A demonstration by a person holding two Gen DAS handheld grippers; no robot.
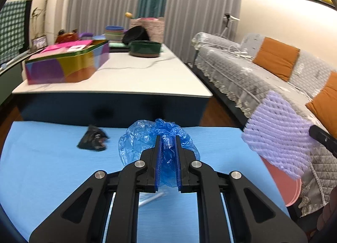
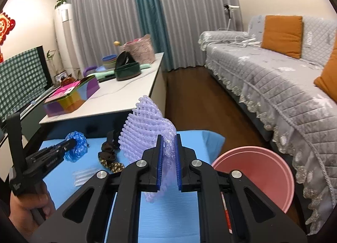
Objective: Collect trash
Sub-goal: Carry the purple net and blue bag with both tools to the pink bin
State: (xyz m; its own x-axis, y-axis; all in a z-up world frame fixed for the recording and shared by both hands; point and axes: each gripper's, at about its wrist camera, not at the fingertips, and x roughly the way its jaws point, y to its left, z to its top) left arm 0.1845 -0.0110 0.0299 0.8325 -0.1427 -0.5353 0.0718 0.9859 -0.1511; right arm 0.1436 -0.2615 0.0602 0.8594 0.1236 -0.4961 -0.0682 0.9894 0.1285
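My left gripper (image 1: pixel 168 137) is shut on a crumpled blue plastic bag (image 1: pixel 143 140) and holds it just above the blue table (image 1: pixel 52 169). The bag also shows in the right wrist view (image 2: pixel 76 146). My right gripper (image 2: pixel 168 136) is shut on a purple foam net (image 2: pixel 143 129) and holds it above the table's right part, near a pink bin (image 2: pixel 259 171). The net also shows in the left wrist view (image 1: pixel 280 135). A black crumpled wrapper (image 1: pixel 93 138) lies on the table to the left. A clear plastic sleeve (image 2: pixel 86 176) lies near the front.
The pink bin (image 1: pixel 292 188) stands on the floor right of the blue table. A white counter (image 1: pixel 147 74) behind holds a colourful tin box (image 1: pixel 67 64), a green bowl (image 1: pixel 145 48) and baskets. A grey sofa (image 2: pixel 284 87) with orange cushions lines the right side.
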